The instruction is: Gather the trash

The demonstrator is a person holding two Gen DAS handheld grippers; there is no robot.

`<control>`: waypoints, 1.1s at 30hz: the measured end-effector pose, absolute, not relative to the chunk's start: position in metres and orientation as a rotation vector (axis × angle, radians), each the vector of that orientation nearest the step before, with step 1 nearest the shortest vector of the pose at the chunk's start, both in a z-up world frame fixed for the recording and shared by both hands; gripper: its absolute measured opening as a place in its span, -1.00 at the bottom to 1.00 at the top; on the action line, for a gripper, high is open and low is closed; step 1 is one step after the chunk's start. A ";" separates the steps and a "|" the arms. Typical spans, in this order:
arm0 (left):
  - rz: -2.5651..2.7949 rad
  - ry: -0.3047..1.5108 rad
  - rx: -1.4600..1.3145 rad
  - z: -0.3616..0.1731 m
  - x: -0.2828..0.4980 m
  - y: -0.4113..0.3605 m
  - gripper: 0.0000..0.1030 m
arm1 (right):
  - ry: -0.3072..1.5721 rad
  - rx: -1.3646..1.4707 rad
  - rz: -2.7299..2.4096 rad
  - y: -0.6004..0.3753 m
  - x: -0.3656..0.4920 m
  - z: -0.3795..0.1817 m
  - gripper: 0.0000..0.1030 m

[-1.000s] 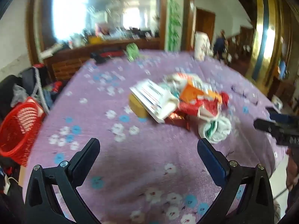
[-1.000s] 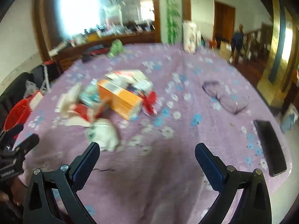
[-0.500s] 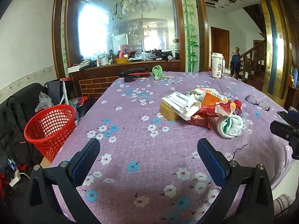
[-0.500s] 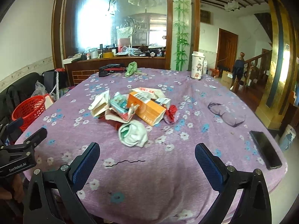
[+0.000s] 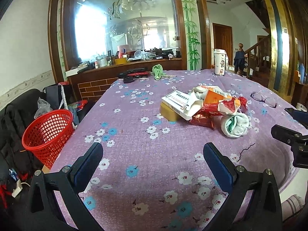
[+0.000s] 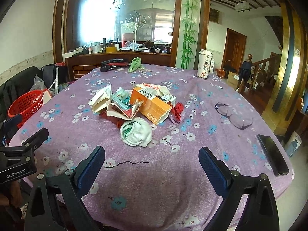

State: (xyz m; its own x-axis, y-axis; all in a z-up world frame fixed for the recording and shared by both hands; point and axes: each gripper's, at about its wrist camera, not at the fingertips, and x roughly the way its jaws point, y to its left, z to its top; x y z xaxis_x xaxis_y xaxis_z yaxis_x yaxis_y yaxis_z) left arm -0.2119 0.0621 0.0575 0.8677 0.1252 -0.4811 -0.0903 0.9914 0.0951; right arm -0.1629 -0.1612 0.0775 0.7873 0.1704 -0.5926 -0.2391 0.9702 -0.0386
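Observation:
A pile of trash lies mid-table: an orange carton point(image 6: 152, 105), a white box point(image 5: 179, 101), red wrappers point(image 5: 217, 108), a teal packet point(image 6: 121, 100) and a crumpled white and green wad point(image 6: 136, 132), also in the left wrist view point(image 5: 233, 125). A red mesh basket point(image 5: 48, 132) stands on the floor left of the table, also in the right wrist view point(image 6: 26, 104). My left gripper point(image 5: 153, 159) is open and empty near the table's front. My right gripper point(image 6: 152, 163) is open and empty, short of the wad.
The purple flowered tablecloth point(image 6: 192, 154) covers a round table. On it are a black phone point(image 6: 272, 154), purple glasses point(image 6: 233, 115), a white cup point(image 6: 205, 66), a green cloth point(image 6: 134, 64), black items point(image 6: 111, 64) and a thin black wire point(image 6: 127, 163).
Both views have steadied and drawn back from the pile. The trash has not moved. Both grippers stay open.

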 end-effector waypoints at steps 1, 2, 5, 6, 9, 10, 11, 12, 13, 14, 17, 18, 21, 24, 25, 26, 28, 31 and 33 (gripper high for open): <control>0.114 0.508 0.070 0.058 -0.212 0.062 1.00 | 0.627 -0.115 0.220 -0.161 -0.163 0.077 0.93; 0.114 0.509 0.069 0.058 -0.212 0.062 1.00 | 0.628 -0.115 0.219 -0.160 -0.163 0.077 0.93; 0.115 0.511 0.064 0.057 -0.212 0.063 1.00 | 0.632 -0.114 0.219 -0.161 -0.162 0.076 0.93; 0.115 0.513 0.064 0.056 -0.211 0.063 1.00 | 0.634 -0.115 0.217 -0.161 -0.161 0.077 0.93; 0.116 0.518 0.065 0.056 -0.210 0.064 1.00 | 0.643 -0.113 0.218 -0.161 -0.159 0.075 0.93; 0.116 0.520 0.065 0.055 -0.210 0.064 1.00 | 0.645 -0.113 0.218 -0.162 -0.159 0.075 0.93; 0.115 0.522 0.065 0.055 -0.210 0.064 1.00 | 0.645 -0.114 0.217 -0.161 -0.159 0.075 0.93; 0.115 0.523 0.064 0.055 -0.209 0.064 1.00 | 0.646 -0.114 0.218 -0.161 -0.159 0.074 0.93; 0.116 0.525 0.063 0.055 -0.209 0.064 1.00 | 0.649 -0.112 0.220 -0.162 -0.159 0.074 0.93; 0.116 0.526 0.063 0.054 -0.209 0.064 1.00 | 0.649 -0.111 0.221 -0.162 -0.159 0.074 0.93; 0.117 0.530 0.061 0.053 -0.208 0.065 1.00 | 0.652 -0.111 0.218 -0.162 -0.159 0.073 0.93; 0.116 0.532 0.060 0.053 -0.208 0.065 1.00 | 0.654 -0.108 0.219 -0.162 -0.158 0.073 0.93; 0.116 0.535 0.059 0.052 -0.207 0.065 1.00 | 0.660 -0.103 0.223 -0.163 -0.157 0.072 0.93; 0.116 0.535 0.058 0.052 -0.208 0.065 1.00 | 0.663 -0.100 0.224 -0.163 -0.157 0.071 0.93; 0.116 0.536 0.058 0.051 -0.207 0.065 1.00 | 0.663 -0.100 0.225 -0.163 -0.157 0.071 0.93; 0.116 0.538 0.058 0.051 -0.207 0.064 1.00 | 0.665 -0.099 0.226 -0.163 -0.157 0.071 0.93; 0.116 0.541 0.058 0.049 -0.207 0.065 1.00 | 0.670 -0.097 0.226 -0.163 -0.156 0.070 0.93; 0.117 0.542 0.058 0.049 -0.207 0.065 1.00 | 0.675 -0.095 0.227 -0.163 -0.155 0.069 0.93; 0.116 0.542 0.057 0.049 -0.207 0.065 1.00 | 0.675 -0.095 0.227 -0.163 -0.155 0.068 0.93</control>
State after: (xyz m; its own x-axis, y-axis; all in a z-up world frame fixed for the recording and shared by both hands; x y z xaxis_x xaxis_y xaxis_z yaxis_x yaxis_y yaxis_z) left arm -0.2069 0.0650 0.0486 0.8505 0.1253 -0.5109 -0.0950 0.9918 0.0851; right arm -0.1546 -0.1627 0.0684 0.7570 0.1774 -0.6288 -0.2386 0.9710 -0.0134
